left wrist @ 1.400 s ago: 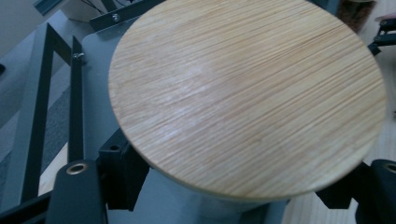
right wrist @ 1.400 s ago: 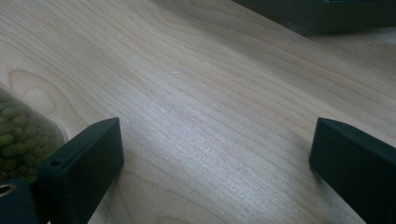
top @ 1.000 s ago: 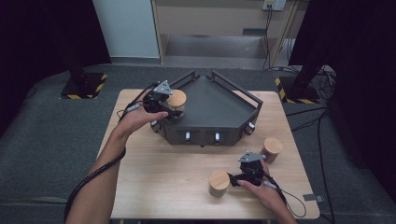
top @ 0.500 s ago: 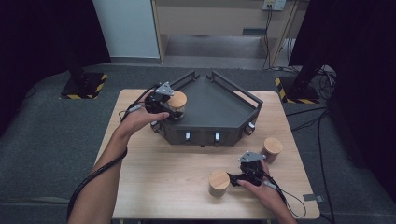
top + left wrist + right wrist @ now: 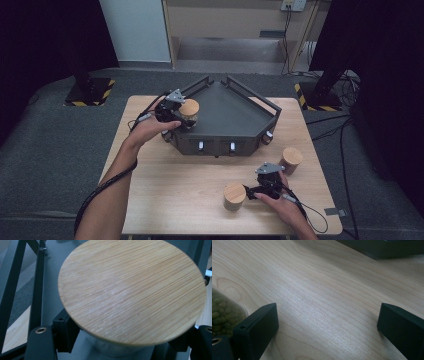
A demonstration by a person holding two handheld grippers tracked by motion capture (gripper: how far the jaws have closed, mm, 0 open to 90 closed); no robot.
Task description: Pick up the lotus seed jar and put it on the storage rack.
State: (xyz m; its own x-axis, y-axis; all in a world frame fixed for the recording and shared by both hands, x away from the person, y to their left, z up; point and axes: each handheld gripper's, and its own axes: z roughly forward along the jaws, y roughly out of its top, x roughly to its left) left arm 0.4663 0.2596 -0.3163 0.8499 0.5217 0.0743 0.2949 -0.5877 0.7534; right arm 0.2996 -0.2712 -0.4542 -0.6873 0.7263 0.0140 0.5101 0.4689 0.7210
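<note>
A glass jar with a round bamboo lid [image 5: 132,290] sits between the jaws of my left gripper [image 5: 122,348], which is shut on its glass body just under the lid. In the high view this jar [image 5: 189,110] and the left gripper [image 5: 175,107] are at the left corner of the dark tray [image 5: 235,112]. My right gripper [image 5: 260,184] rests low on the table, open, with bare wood between its fingers [image 5: 257,327]. A jar of green contents [image 5: 222,311] stands just outside its left jaw; from above it is the lidded jar [image 5: 234,195].
A third lidded jar [image 5: 290,159] stands to the right of the right hand. The tray has raised black rails and knobs along its front wall [image 5: 215,146]. Light wooden tabletop [image 5: 175,185] stretches between the two hands. Cables trail from both grippers.
</note>
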